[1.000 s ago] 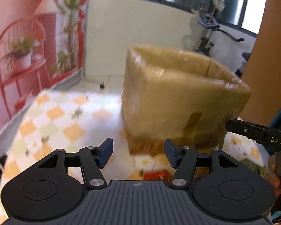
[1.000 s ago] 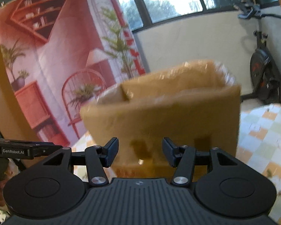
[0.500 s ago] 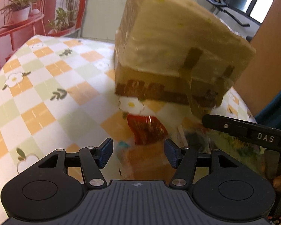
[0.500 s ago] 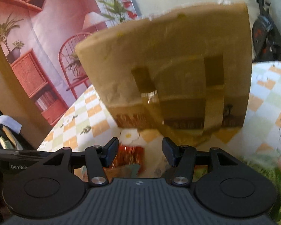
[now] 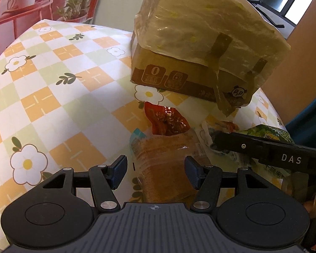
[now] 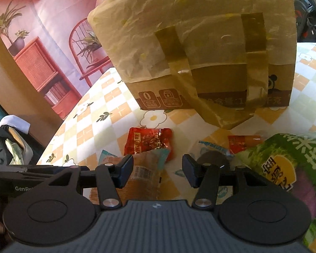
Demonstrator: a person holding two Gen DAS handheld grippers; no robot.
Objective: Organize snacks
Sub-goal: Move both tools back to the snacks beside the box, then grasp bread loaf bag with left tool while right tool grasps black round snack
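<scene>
A tall cardboard box (image 5: 200,42) wrapped in yellowish plastic and tape stands on the table, also seen in the right wrist view (image 6: 200,42). In front of it lie a red snack packet (image 5: 168,120) (image 6: 149,141), a clear packet of orange-brown snacks (image 5: 164,168) (image 6: 141,175), a small red-orange packet (image 6: 242,142) and a big green bag (image 6: 284,168) (image 5: 271,132). My left gripper (image 5: 155,172) hovers open over the orange-brown packet without pressing it. My right gripper (image 6: 158,171) is open just above the same packet's edge and the tablecloth, holding nothing.
The table carries an orange, green and white checked cloth with daisies (image 5: 52,73); its rounded edge runs along the left. The black side bar of the other tool (image 5: 263,154) crosses the right of the left wrist view. A printed backdrop with a red chair (image 6: 84,48) stands behind.
Both grippers have sunk and tipped down toward the table. The box has slid up in both views, and the snack packets in front of it have come into sight. The jaws have not changed.
</scene>
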